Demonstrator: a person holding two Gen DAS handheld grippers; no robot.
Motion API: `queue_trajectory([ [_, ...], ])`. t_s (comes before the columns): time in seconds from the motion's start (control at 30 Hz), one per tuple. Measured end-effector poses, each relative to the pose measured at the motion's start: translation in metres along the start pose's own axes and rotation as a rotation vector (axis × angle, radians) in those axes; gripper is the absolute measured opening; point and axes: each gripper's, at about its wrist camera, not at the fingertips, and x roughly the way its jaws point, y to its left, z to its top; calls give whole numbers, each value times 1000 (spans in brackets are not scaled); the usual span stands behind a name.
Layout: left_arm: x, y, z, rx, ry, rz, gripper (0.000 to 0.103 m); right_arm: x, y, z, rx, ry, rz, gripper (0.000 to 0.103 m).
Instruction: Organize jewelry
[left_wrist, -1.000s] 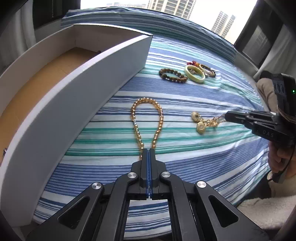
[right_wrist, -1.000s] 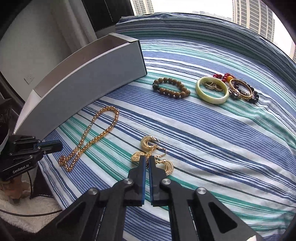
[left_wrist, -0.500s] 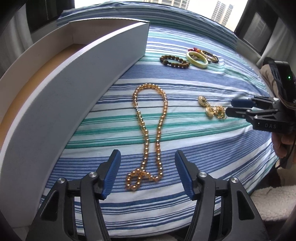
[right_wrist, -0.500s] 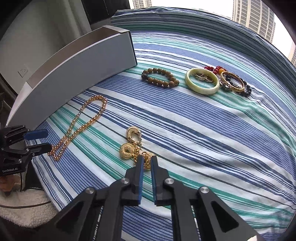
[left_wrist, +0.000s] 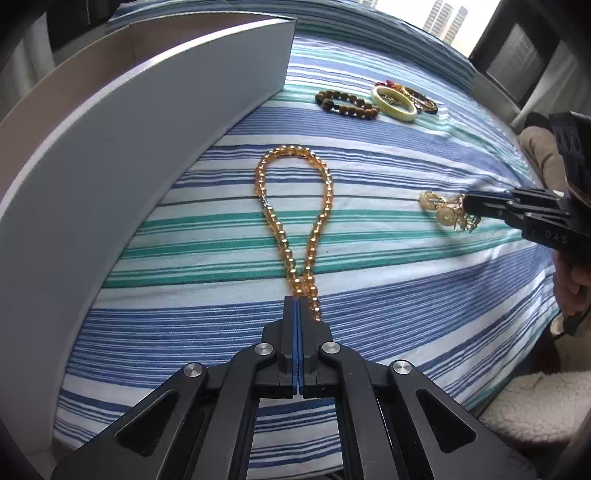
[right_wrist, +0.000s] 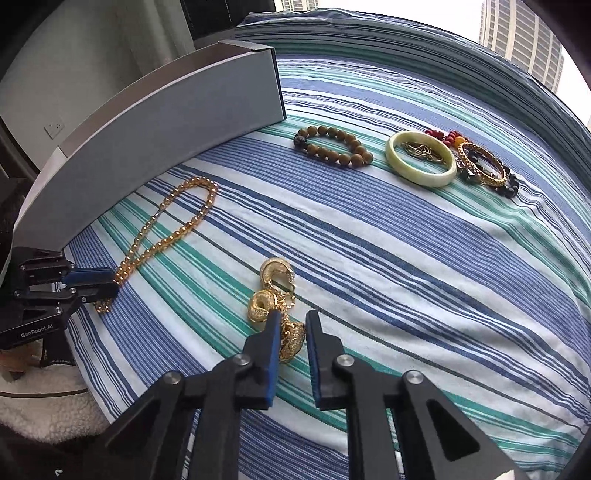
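A long gold bead necklace (left_wrist: 295, 206) lies in a loop on the striped bedspread; it also shows in the right wrist view (right_wrist: 166, 229). My left gripper (left_wrist: 297, 301) is shut on the necklace's near end, seen from the side in the right wrist view (right_wrist: 110, 284). A cluster of gold earrings (right_wrist: 277, 295) lies mid-bed. My right gripper (right_wrist: 291, 321) is open, its fingers either side of the nearest earring; it shows in the left wrist view (left_wrist: 469, 206) by the earrings (left_wrist: 443, 212).
A white open box (left_wrist: 129, 122) stands along the left, also in the right wrist view (right_wrist: 166, 110). Farther back lie a brown bead bracelet (right_wrist: 332, 146), a pale green bangle (right_wrist: 421, 158) and a gold bangle (right_wrist: 480, 166) with dark beads.
My left gripper, open half a second ago, has closed on the necklace's near end. My right gripper has opened from nearly shut, around the earrings.
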Motion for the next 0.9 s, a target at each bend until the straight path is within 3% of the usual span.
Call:
queue_trajectory([
  [0.2, -42, 0, 18, -26, -94, -65, 0, -51, -12, 3, 109, -97, 79, 14],
  [0.4, -88, 5, 35, -25, -185, -101, 0, -94, -2, 26, 95, -187, 99, 14],
  [0.53, -86, 6, 31, 32, -138, -89, 6, -115, 7, 41, 74, -246, 98, 14],
  [0.63, -61, -3, 11, 103, -48, -56, 37, -120, 9, 43, 80, -262, 117, 14],
  [0.67, -51, -6, 2, 125, -19, -56, 40, -119, 10, 41, 85, -261, 126, 14],
  [0.77, -22, -7, -20, 157, 48, -27, 40, -114, 11, 35, 99, -253, 148, 14],
  [0.9, 9, 0, -25, 102, 73, 9, 41, -105, 9, 26, 123, -232, 172, 14],
])
